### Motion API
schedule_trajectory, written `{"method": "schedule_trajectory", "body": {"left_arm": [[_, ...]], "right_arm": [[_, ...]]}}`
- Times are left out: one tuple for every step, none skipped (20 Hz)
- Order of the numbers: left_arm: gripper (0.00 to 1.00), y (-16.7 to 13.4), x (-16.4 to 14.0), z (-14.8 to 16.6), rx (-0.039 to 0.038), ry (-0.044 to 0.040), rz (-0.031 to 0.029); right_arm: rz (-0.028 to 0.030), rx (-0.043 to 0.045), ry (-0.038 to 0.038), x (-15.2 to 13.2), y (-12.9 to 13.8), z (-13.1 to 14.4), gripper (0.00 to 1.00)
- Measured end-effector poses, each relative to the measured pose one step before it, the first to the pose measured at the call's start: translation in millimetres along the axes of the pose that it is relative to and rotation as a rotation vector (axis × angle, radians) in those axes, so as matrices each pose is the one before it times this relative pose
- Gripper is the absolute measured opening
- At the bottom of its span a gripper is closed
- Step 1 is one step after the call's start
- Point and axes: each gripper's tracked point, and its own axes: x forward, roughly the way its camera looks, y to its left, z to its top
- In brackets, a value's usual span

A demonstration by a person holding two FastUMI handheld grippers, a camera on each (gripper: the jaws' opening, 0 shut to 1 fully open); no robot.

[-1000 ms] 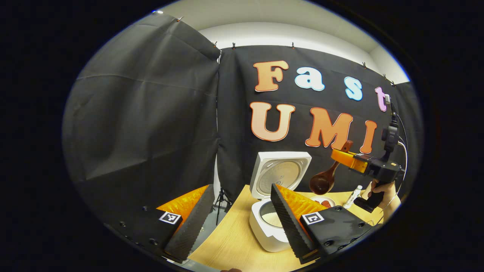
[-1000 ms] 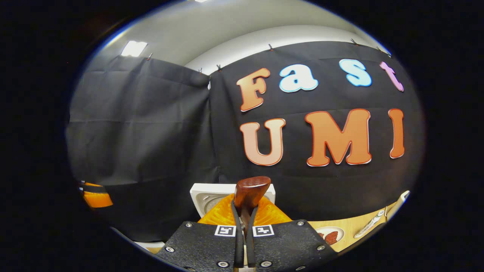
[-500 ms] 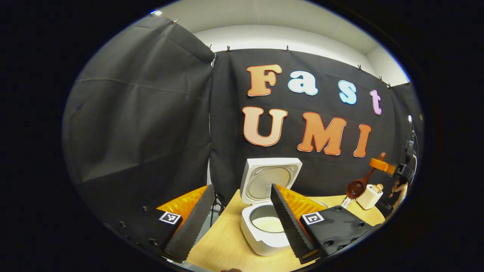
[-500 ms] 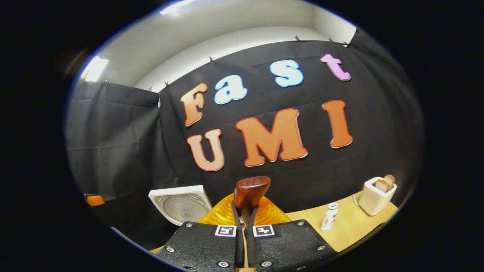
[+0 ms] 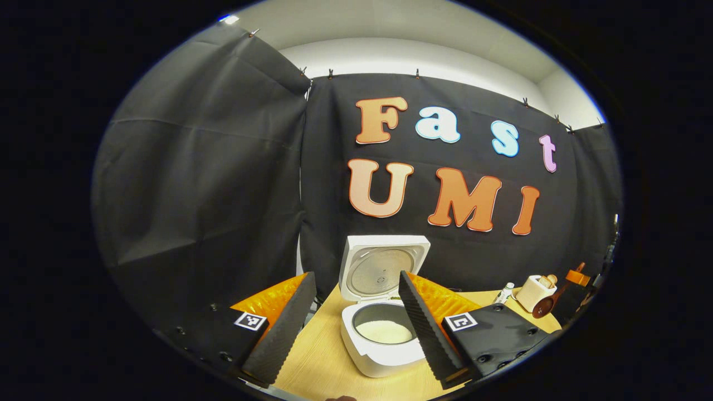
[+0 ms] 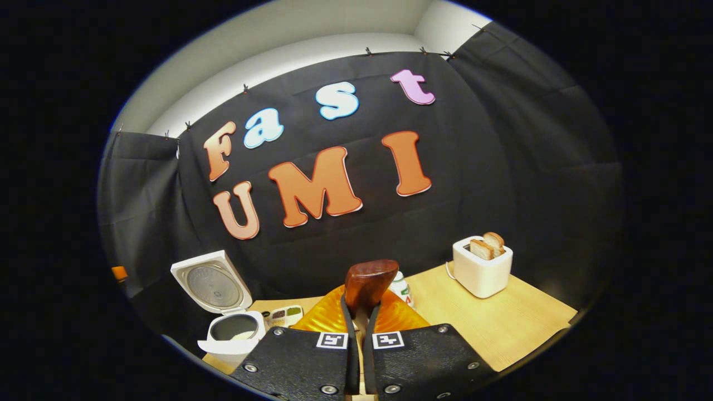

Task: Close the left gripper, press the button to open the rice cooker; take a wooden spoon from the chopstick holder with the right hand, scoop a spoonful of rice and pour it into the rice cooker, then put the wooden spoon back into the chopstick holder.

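Observation:
The white rice cooker [image 5: 376, 356] stands open on the wooden table, its lid [image 5: 384, 267] upright and white rice [image 5: 384, 332] in its pot. My left gripper [image 5: 355, 284] is open, with the cooker seen between its fingers and nothing held. In the right gripper view my right gripper [image 6: 360, 318] is shut on the handle of the brown wooden spoon [image 6: 369, 283], which sticks up between the fingers. In the left gripper view the right gripper [image 5: 577, 277] is far off at the right edge, and the spoon [image 5: 547, 305] hangs bowl-down beside the toaster. The cooker [image 6: 231, 334] sits low on the left.
A white toaster [image 6: 482, 266] with two bread slices stands on the table [image 6: 518, 326] to the right. A small white bottle [image 6: 400, 285] is just behind the spoon handle. A flat dish with compartments [image 6: 284, 315] lies beside the cooker. Black cloth walls close the back and sides.
My right gripper has swung right and down with the spoon, from above the cooker to beside the toaster. The left gripper has turned slightly and stays open.

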Motion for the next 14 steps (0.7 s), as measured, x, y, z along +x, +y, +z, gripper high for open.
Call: {"method": "schedule_trajectory", "body": {"left_arm": [[1.0, -3.96, -1.95, 1.5, 0.00508, -0.00127, -0.00294], [1.0, -3.44, -1.09, 1.24, 0.00462, -0.00078, -0.00258], [1.0, -3.78, -1.47, 0.42, 0.00421, 0.00145, -0.00313], [1.0, -2.94, -1.37, 0.75, 0.00233, 0.00084, -0.0035], [1.0, -3.28, -1.8, 1.18, 0.00068, 0.00129, -0.00361], [1.0, -2.92, -2.01, 1.15, 0.00072, 0.00124, -0.003], [1.0, -2.2, -1.62, 0.38, 0.00227, 0.00081, -0.00185], [1.0, -1.63, -1.75, 0.34, 0.00376, 0.00091, -0.00075], [1.0, -1.74, -2.16, 0.87, 0.00487, 0.00059, -0.0007], [1.0, -2.0, -2.65, 0.92, 0.00574, 0.00027, -0.00088], [1.0, -2.42, -1.87, 0.76, 0.00661, 0.00037, -0.00125], [1.0, -2.12, -1.86, -0.01, 0.00704, 0.00183, -0.00094], [1.0, -1.75, -1.43, 0.7, 0.00627, 0.00192, -0.00032], [1.0, -2.29, -1.73, -0.07, 0.00515, 0.00183, -0.00149]], "right_arm": [[-0.01138, 0.01222, 0.0134, -4.59, -9.87, -6.64, 0.02], [-0.01219, 0.01367, 0.01044, -4.65, -8.38, -7.09, 0.02], [-0.01405, 0.01282, 0.00711, -4.0, -10.06, -6.05, 0.02], [-0.01623, 0.01126, 0.00775, -2.43, -10.35, -6.06, 0.02], [-0.01584, 0.01052, 0.00754, -2.75, -9.59, -6.84, 0.02], [-0.01499, 0.01075, 0.00991, -2.93, -9.55, -8.35, 0.02], [-0.01295, 0.00891, 0.01368, -1.27, -8.53, -8.85, 0.02], [-0.01419, 0.00879, 0.01285, -1.47, -7.67, -9.14, 0.02], [-0.01273, 0.00394, 0.01152, -0.36, -6.94, -9.23, 0.02], [-0.01133, 0.00457, 0.0113, -0.21, -6.83, -8.56, 0.02], [-0.00659, 0.00589, 0.00769, 1.23, -5.81, -8.26, 0.02], [-0.00531, 0.00918, 0.00797, 1.52, -4.05, -7.81, 0.02], [-0.00343, 0.01583, 0.00925, 3.22, -3.96, -6.59, 0.02], [-0.00306, 0.01569, 0.00896, 3.2, -4.43, -7.08, 0.02]]}}
